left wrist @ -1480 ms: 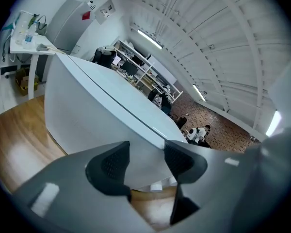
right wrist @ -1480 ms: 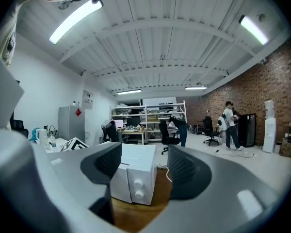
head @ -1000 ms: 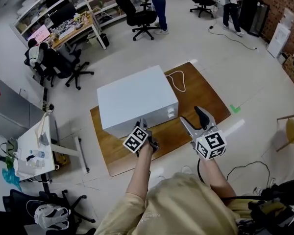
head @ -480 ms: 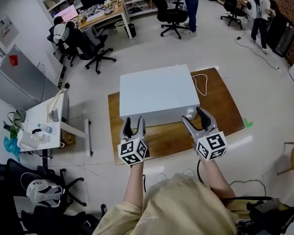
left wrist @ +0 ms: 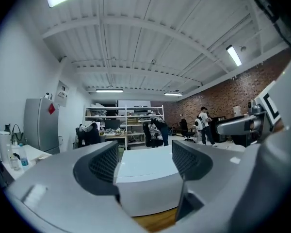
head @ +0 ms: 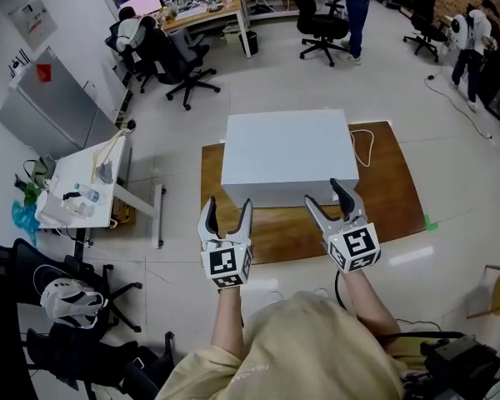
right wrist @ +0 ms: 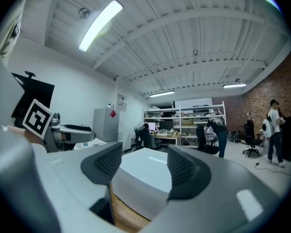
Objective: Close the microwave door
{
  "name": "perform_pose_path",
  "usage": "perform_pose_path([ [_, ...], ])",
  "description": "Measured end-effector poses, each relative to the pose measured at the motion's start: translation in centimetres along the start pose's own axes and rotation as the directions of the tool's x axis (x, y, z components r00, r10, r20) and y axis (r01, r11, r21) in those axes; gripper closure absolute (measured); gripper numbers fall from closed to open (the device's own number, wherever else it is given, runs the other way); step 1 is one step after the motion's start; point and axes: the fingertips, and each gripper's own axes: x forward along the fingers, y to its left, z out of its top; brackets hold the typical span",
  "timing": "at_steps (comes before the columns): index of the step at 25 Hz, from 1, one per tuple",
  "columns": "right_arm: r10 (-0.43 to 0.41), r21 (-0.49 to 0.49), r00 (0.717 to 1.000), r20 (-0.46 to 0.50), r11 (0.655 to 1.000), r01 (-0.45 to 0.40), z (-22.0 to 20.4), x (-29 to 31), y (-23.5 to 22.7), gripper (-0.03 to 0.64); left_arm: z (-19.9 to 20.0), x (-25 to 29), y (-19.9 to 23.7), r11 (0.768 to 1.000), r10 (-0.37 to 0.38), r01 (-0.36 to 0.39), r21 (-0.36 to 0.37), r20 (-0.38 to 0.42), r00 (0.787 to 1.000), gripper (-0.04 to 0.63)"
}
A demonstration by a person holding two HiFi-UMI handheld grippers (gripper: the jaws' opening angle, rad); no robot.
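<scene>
The white microwave (head: pixel 287 157) is sitting on the wooden worktop (head: pixel 392 186), its front facing the person. The left tool (head: pixel 227 206) is hovering at its 7 o'clock, clear of it, jaws opening with nothing between them. The right tool (head: pixel 325 195) is hanging at 5 o'clock, jaws apart and closing slightly, also empty. An office chair (head: pixel 182 63) is standing at 11 o'clock.

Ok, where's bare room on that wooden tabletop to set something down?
The brown wooden tabletop is bare right of the white box-shaped microwave and along its front. A looped white cable crowds the far right corner.
</scene>
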Motion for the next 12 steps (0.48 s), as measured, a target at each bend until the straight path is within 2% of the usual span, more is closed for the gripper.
perform_pose_path([
  [8,0.021,-0.001,0.999,0.048,1.000,-0.021,0.8,0.4,1.0,0.350,-0.3,-0.8,0.1,0.999,0.017,-0.018,0.051,0.012,1.000,0.267],
  [12,0.008,0.026,0.995,0.103,1.000,-0.011,2.0,0.3,0.8,0.350,0.0,-0.5,-0.2,0.999,0.000,-0.001,0.043,0.021,1.000,0.268],
])
